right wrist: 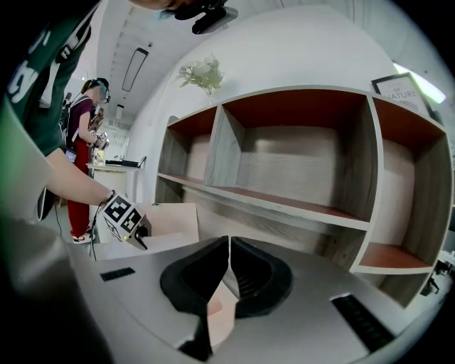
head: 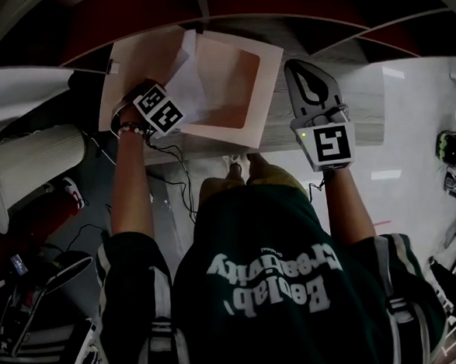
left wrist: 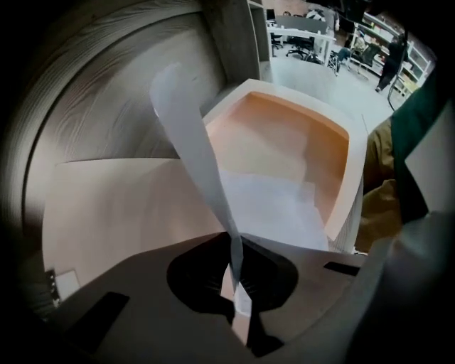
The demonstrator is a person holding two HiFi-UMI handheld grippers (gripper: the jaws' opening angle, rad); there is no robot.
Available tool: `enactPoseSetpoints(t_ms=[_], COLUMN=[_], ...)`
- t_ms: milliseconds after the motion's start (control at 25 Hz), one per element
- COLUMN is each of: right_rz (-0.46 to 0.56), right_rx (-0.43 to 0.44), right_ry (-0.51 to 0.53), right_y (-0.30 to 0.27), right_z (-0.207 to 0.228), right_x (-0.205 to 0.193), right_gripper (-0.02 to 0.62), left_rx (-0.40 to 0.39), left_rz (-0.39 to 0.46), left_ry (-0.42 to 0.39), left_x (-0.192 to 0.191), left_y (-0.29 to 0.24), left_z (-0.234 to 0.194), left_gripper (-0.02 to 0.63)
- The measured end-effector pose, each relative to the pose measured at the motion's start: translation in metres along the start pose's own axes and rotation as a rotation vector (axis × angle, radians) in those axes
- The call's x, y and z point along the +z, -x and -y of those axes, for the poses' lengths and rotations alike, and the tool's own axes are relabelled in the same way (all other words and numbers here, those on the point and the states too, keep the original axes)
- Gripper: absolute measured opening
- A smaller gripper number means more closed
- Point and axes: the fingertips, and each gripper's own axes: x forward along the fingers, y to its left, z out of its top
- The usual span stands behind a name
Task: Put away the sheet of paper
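Paper [left wrist: 188,135] over box [left wrist: 352,149]
Fingers of the left gripper [left wrist: 234,259] pinch its edge so it drops inside; right gripper [right wrist: 227,249] empty, fingers together, beside the box.

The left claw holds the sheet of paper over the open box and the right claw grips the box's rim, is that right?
Not quite. The right claw grips nothing: the right gripper view shows its jaws shut together and empty, and the head view shows it beside the box. The left claw does hold the sheet of paper over the open box.
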Motion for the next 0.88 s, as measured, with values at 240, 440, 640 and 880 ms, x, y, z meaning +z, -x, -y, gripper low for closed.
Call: enactPoseSetpoints(t_ms=[240, 440, 640, 880], right_rz=[-0.009, -0.020, -0.026, -0.025], right_rx=[-0.001, 0.010, 0.018, 0.021], right_ry=[-0.044, -0.048, -0.040, -0.039], right_y=[0.001, -0.001, 0.002, 0.002], right_z=[0.021, 0.024, 0.021, 0.018], right_x=[-0.013, -0.022, -0.027, -0.025], right_gripper=[0.037, 0.037, 0.037, 0.037], left_rx=[-0.050, -0.132, -0.252, -0.030], left_rz=[-0.010, 0.051, 0.002, -0.090], left_ry=[-0.121, -0.206, -0.266, -0.043], left_x=[0.015, 0.027, 0.024, 0.021], left_y=[-0.011, -0.013, -0.024, -0.041], left_z=[0.015, 0.024, 0.040, 0.001], left_gripper=[0.018, 0.018, 0.018, 0.070])
